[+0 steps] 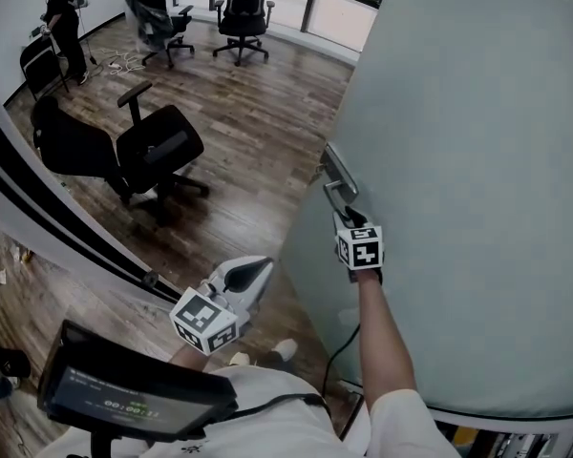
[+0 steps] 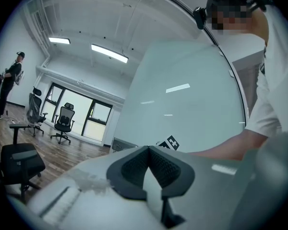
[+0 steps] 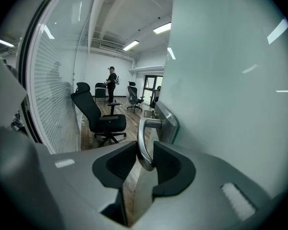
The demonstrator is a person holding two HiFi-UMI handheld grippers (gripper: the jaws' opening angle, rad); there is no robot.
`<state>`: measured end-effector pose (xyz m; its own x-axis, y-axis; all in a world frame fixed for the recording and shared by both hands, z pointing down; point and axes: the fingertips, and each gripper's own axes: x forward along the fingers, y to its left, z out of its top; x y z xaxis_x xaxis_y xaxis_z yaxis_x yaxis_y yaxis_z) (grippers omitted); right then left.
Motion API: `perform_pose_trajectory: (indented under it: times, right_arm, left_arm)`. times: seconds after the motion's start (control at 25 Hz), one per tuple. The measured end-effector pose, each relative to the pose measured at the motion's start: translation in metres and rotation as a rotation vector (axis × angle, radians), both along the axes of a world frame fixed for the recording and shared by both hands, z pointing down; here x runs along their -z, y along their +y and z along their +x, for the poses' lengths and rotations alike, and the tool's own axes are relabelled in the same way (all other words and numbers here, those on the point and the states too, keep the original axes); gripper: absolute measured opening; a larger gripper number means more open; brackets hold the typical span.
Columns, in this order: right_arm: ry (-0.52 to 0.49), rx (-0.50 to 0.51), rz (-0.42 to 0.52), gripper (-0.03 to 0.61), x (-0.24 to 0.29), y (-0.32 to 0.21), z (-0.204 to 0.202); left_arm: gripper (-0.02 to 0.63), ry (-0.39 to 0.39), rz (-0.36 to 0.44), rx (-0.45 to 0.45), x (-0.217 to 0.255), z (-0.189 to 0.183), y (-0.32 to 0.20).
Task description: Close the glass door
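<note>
The frosted glass door [image 1: 458,160] fills the right side of the head view and stands ajar. Its metal lever handle [image 1: 336,181] sits on a plate at the door's left edge. My right gripper [image 1: 349,218] is shut on that handle. In the right gripper view the handle [image 3: 143,147] hangs down between the two dark pads, with the right gripper [image 3: 145,153] squeezing its lower end. My left gripper [image 1: 258,270] hovers lower left of the door, shut and holding nothing. In the left gripper view the left gripper [image 2: 149,150] points level toward the door [image 2: 182,104].
A black office chair [image 1: 138,151] stands on the wooden floor [image 1: 258,132] just left of the door. A glass partition with a black frame [image 1: 38,198] runs along the left. More chairs [image 1: 244,8] and a standing person [image 1: 62,17] are at the far end.
</note>
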<state>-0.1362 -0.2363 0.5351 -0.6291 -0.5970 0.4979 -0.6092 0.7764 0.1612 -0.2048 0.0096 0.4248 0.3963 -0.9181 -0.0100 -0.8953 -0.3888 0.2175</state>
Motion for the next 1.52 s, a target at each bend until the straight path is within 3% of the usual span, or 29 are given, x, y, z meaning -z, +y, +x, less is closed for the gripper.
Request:
perform_pose_trajectory:
  times: [0.44,0.64,0.8,1.36,1.44,1.52]
  right_arm:
    - [0.015,0.083,0.004,0.118,-0.008,0.053,-0.027]
    - [0.008,0.136,0.015,0.117,0.003,0.104,-0.007]
    - [0.018,0.19,0.013,0.113,0.0,0.125,-0.022]
    - [0.031,0.291,-0.021,0.109,0.0,0.149,-0.092]
    - [0.031,0.306,-0.024,0.107,0.004,0.156,-0.093]
    - [0.023,0.319,-0.022,0.107,0.0,0.184,-0.071]
  left_arm:
    - [0.0,0.013,0.011,0.037,-0.009,-0.023,0.049]
    - [0.0,0.006,0.017,0.053,0.002,0.004,0.091]
    - [0.0,0.004,0.023,0.073,0.001,0.0,0.102]
    - [0.0,0.012,0.016,0.246,0.013,-0.049,0.109]
    - [0.0,0.012,0.012,0.271,0.016,-0.046,0.118]
    - [0.0,0.005,0.01,0.295,0.01,-0.021,0.148]
